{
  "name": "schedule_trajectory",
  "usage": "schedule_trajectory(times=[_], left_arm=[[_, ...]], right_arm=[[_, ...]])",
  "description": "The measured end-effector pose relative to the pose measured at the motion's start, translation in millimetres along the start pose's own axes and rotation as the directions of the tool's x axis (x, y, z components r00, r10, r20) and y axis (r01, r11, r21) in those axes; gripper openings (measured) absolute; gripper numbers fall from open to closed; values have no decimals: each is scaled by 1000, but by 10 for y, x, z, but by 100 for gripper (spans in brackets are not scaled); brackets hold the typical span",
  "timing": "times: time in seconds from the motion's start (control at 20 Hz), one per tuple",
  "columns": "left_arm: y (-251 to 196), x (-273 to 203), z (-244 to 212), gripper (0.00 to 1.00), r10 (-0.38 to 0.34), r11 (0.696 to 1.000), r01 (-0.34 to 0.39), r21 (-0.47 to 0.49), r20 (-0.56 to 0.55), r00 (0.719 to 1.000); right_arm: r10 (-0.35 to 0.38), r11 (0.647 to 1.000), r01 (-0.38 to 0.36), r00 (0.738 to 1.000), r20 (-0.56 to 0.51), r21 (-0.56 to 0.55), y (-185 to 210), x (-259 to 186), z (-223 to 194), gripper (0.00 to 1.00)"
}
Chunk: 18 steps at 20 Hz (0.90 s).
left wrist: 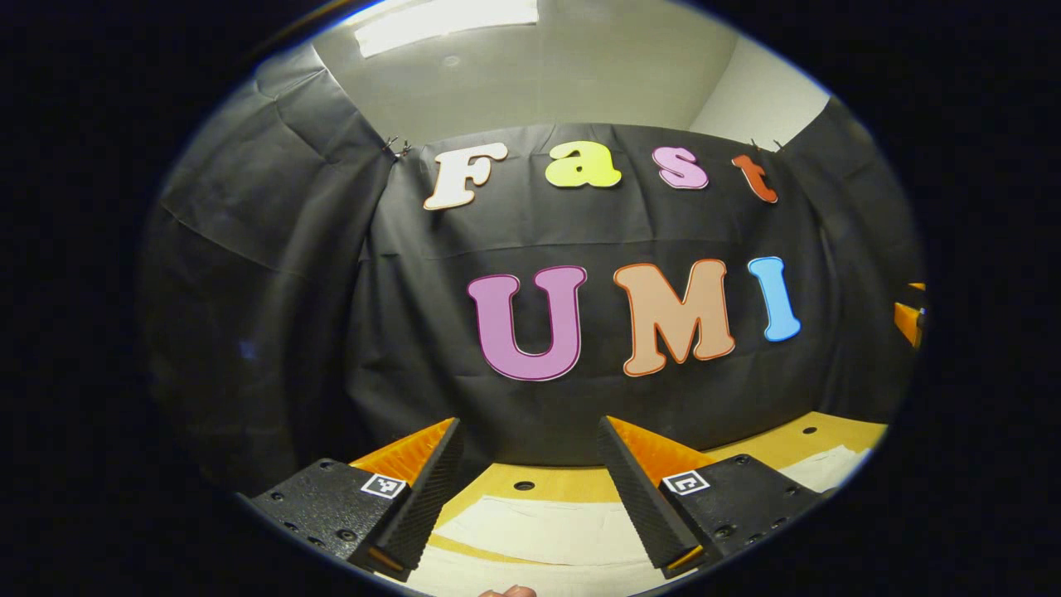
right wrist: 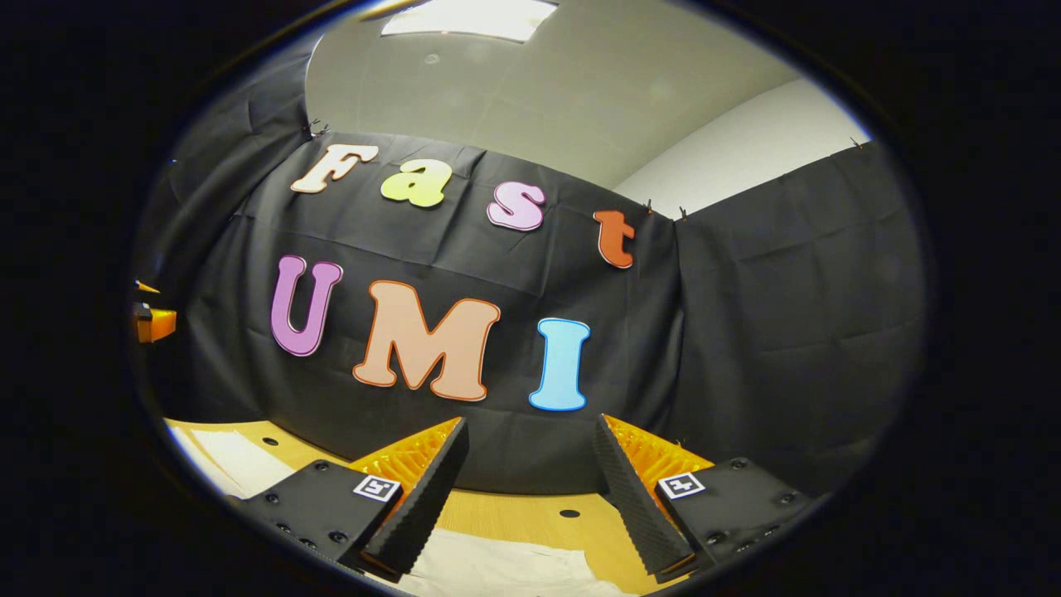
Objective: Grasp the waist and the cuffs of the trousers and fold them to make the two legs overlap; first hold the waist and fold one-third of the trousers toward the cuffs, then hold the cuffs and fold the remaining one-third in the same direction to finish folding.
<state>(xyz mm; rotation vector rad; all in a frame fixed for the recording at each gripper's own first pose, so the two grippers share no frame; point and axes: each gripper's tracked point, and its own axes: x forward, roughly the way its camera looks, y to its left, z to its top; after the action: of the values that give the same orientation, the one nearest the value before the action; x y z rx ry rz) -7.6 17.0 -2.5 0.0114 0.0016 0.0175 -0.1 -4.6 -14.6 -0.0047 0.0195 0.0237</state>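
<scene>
Pale cream trousers [left wrist: 539, 531] lie flat on a yellow wooden table [left wrist: 564, 482], below and ahead of my left gripper [left wrist: 535, 547], which is open with nothing between its fingers. In the right gripper view the same cream trousers [right wrist: 506, 568] show under my right gripper [right wrist: 530, 555], and another part of the cloth [right wrist: 236, 460] lies at the left. The right gripper is open and holds nothing. Both grippers hover above the cloth and point at the booth's back wall. A part of the right gripper [left wrist: 910, 319] shows at the right edge of the left gripper view, and a part of the left gripper [right wrist: 153, 322] at the left edge of the right gripper view.
The table [right wrist: 514, 510] has small round holes and ends close to the black cloth wall [left wrist: 580, 232] straight ahead. Black cloth also closes off the left and right sides. A fingertip [left wrist: 507, 591] shows at the bottom edge of the left gripper view.
</scene>
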Motion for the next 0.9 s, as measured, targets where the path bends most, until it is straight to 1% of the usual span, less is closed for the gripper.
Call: schedule_trajectory(times=[0.05, 0.1, 0.25, 0.3, 0.4, 0.5, 0.55, 0.6, 0.75, 0.8, 0.85, 0.9], left_arm=[[36, -5, -10, 96, 9, 1000, -9, 6, -5, 1000], [66, -7, -22, 99, 17, 1000, -17, 11, -6, 1000], [123, 17, -30, 99, 29, 999, -28, 29, -9, 1000], [142, 16, -31, 96, 30, 999, -30, 31, -8, 1000], [167, 2, -30, 96, 38, 999, -38, 33, -8, 999], [181, -7, -39, 96, 37, 998, -37, 46, -7, 999], [184, -22, -49, 92, 32, 997, -32, 65, -11, 999], [204, -45, -68, 96, 27, 996, -26, 89, -8, 1000], [312, -87, -80, 96, 13, 984, -12, 176, -6, 1000], [347, -113, -114, 99, 9, 979, -6, 206, -13, 1000], [381, -152, -152, 96, 5, 972, -1, 237, -19, 1000], [411, -186, -187, 96, -4, 963, 11, 268, -27, 1000]], right_arm=[[0, 1000, 0, 1000, -5, 3, -6, -12, -18, 97], [0, 1000, 0, 1000, -11, 3, -7, -22, -27, 97], [-2, 1000, 2, 1000, -15, -19, -39, 9, -74, 97], [-1, 1000, 0, 1000, -12, -21, -37, 17, -49, 97], [3, 1000, -3, 1000, -9, -20, -30, 26, -38, 97], [25, 999, -25, 1000, -15, -20, -9, 8, -56, 97], [35, 999, -36, 999, -21, -29, -14, -1, -98, 97], [46, 998, -47, 999, -26, -47, -23, -15, -127, 97], [69, 991, -75, 996, -59, -113, -97, -52, -271, 97], [76, 987, -86, 994, -74, -139, -121, -78, -316, 97], [86, 981, -100, 993, -86, -168, -142, -103, -353, 97], [97, 973, -114, 991, -93, -201, -172, -133, -392, 97]])
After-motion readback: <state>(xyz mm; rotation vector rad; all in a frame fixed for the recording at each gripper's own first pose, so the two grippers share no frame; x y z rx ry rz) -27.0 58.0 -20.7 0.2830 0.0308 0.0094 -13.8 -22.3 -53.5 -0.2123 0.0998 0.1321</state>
